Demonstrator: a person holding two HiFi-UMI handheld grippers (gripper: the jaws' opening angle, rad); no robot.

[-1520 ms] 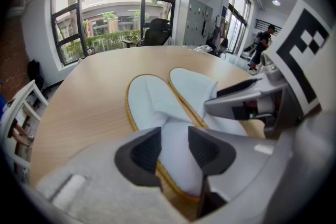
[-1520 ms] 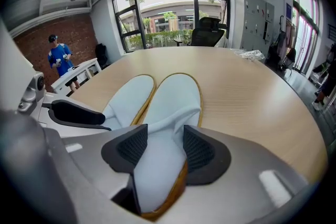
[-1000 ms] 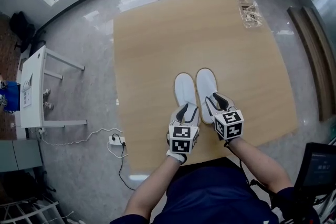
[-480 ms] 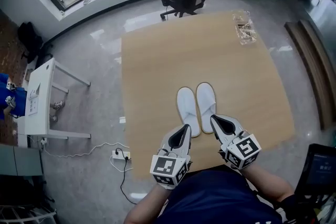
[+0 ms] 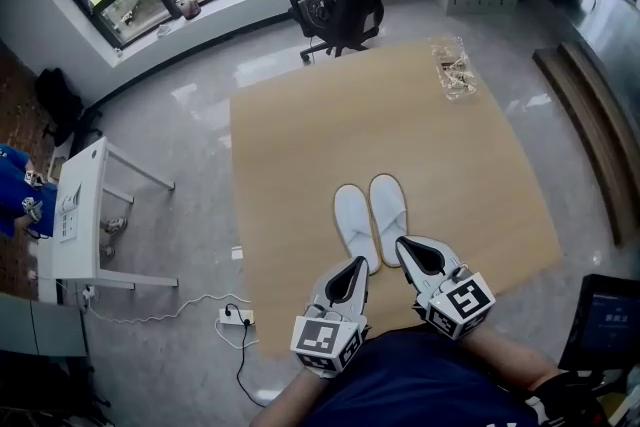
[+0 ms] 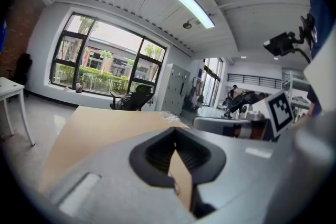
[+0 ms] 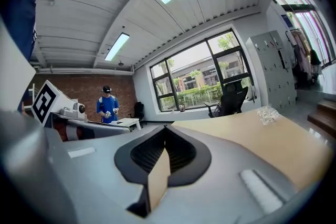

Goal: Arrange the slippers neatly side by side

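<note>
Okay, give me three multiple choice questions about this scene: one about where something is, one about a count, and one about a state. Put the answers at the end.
1. Where does the clear plastic bag lie on the table?
A. Beside the slippers
B. At the edge nearest the person
C. Near the far right corner

2. How many slippers are on the table?
A. One
B. Two
C. Three

3. How do the jaws of the left hand-held gripper stand?
A. Shut, with nothing between them
B. Wide open
C. Shut on a slipper

Answers:
1. C: the head view shows the bag far from the person, towards the right corner.
2. B: two white slippers lie side by side.
3. A: in the left gripper view the jaws meet and nothing is held.
</note>
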